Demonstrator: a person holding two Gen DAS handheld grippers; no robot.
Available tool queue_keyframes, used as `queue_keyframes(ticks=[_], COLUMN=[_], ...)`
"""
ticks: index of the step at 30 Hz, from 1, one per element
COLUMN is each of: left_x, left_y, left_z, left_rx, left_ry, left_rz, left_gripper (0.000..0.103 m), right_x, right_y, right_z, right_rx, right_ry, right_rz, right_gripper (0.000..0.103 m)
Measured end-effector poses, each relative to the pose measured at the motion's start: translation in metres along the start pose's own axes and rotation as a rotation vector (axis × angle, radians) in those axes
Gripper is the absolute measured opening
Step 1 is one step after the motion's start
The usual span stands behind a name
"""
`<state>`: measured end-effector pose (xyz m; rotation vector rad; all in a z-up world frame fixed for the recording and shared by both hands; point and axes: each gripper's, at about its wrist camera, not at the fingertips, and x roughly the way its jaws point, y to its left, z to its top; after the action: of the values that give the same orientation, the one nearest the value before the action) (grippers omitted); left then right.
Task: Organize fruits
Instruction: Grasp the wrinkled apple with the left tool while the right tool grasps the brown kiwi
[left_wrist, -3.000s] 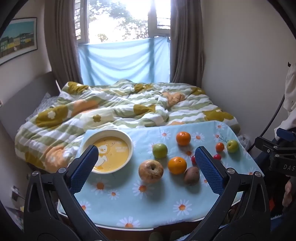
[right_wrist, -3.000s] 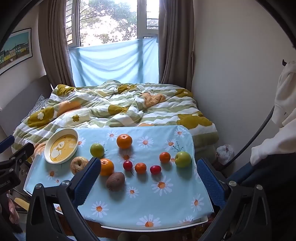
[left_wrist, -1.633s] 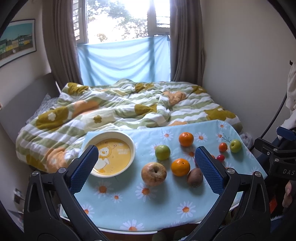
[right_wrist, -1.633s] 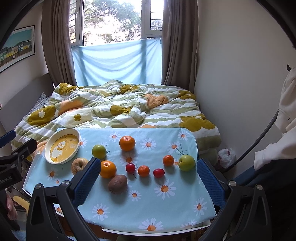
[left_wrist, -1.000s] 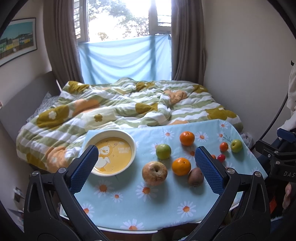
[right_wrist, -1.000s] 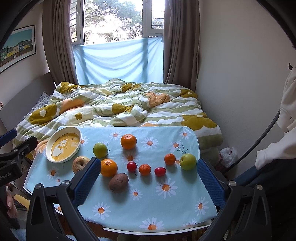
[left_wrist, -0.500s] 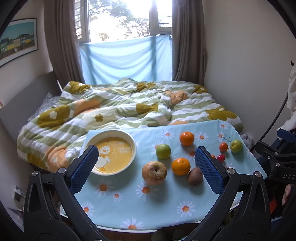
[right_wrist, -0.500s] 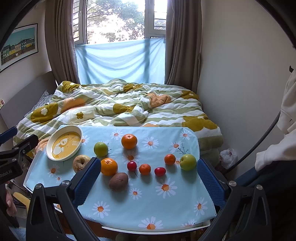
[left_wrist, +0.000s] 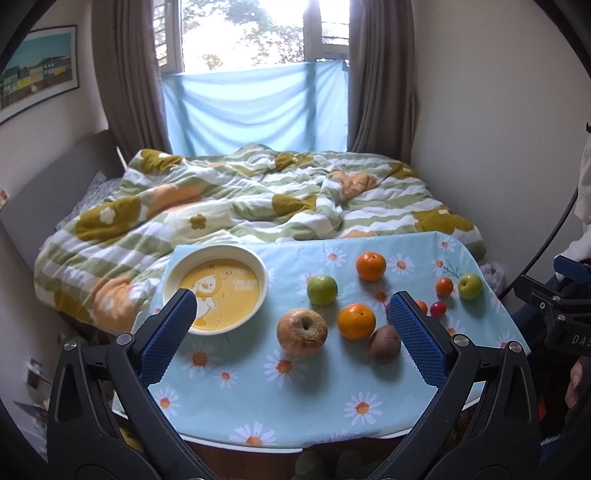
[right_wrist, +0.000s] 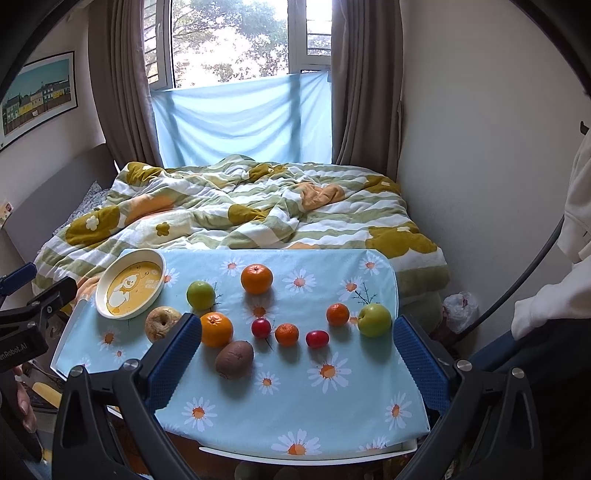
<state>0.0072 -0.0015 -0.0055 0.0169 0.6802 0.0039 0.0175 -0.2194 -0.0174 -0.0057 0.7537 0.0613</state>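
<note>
Fruits lie loose on a daisy-print blue cloth over a small table (right_wrist: 332, 413). A yellow bowl with a white rim (left_wrist: 216, 284) (right_wrist: 130, 282) stands empty at the far left. Close to it are a blemished brownish apple (left_wrist: 302, 332) (right_wrist: 160, 324), a green apple (left_wrist: 322, 290) (right_wrist: 200, 294), two oranges (right_wrist: 256, 278) (right_wrist: 216, 329) and a kiwi (right_wrist: 234, 359). Further right lie two small mandarins (right_wrist: 286, 334) (right_wrist: 337, 314), two small red fruits (right_wrist: 261, 328) (right_wrist: 317, 338) and another green apple (right_wrist: 374, 319). My left gripper (left_wrist: 291, 338) and right gripper (right_wrist: 297, 356) both hang open above the table's front, holding nothing.
Behind the table is a bed with a rumpled green, white and yellow quilt (right_wrist: 258, 210), then a window with brown curtains. A wall (right_wrist: 480, 147) runs close along the right. A person's white sleeve (right_wrist: 546, 295) and a plastic bag (right_wrist: 460, 306) are at the right.
Both views have shifted only slightly, with the table sitting a touch closer and more centred. Nothing on the table has moved and both grippers stay open.
</note>
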Motion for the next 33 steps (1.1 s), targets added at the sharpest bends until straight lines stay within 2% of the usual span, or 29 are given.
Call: queue_keyframes(ticks=[8, 14, 24, 33], left_x=[0.032, 0.068, 0.14, 0.195], left_y=[-0.002, 0.004, 0.012, 0.007], left_z=[-0.023, -0.044, -0.061, -0.071], left_rx=[-0.021, 0.0, 0.192, 0.33], left_ry=[0.117, 0.196, 0.316, 0.378], left_rz=[0.026, -0.007, -0.092, -0.203], left_gripper=[0.103, 0.103, 0.103, 0.103], right_x=[0.026, 0.063, 0.116, 0.155], right_y=[-0.003, -0.008, 0.024, 0.053], right_z=[-0.015, -0.033, -0.064, -0.075], right_rx=[-0.053, -0.078, -0.059, 0.029], right_ry=[0.095, 0.176, 0.301, 0.344], right_rz=[0.084, 0.122, 0.123, 0.07], right_gripper=[0.103, 0.103, 0.103, 0.103])
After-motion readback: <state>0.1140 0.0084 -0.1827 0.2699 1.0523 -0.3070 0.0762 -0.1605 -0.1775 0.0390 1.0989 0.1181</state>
